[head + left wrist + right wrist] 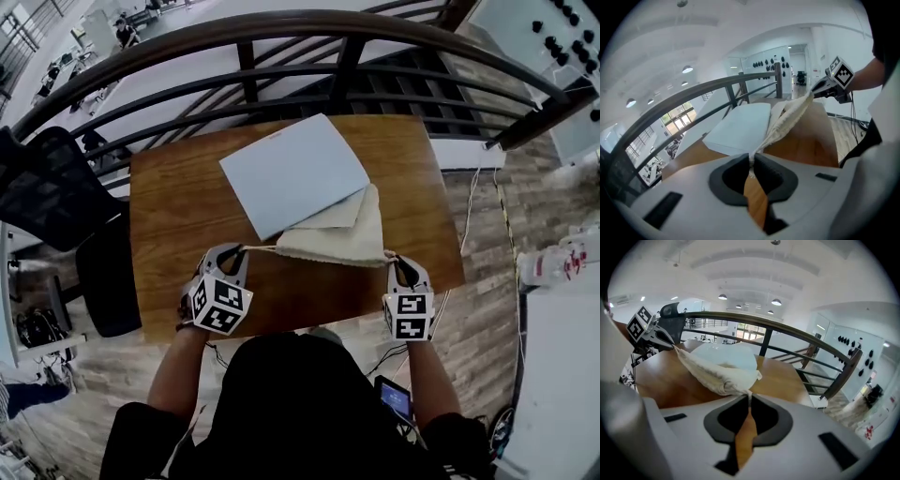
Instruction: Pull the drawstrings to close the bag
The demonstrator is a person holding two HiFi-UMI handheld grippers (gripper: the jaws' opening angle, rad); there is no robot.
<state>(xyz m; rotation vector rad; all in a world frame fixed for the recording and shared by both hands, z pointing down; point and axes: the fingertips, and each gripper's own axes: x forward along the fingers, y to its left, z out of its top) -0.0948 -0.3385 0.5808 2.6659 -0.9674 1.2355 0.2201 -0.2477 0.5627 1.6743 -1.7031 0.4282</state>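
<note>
an open-plan office or lab on a mezzanine: a brown wooden table (187, 206) stands by a dark curved metal railing (281, 33) at 12 o'clock, with lower-floor desks (66, 56) at 11 and a black mesh office chair (47, 187) at 9.

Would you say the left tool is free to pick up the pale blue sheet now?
Probably not: the left tool is shut on a drawstring, though the sheet lies mostly uncovered beyond it.
</note>
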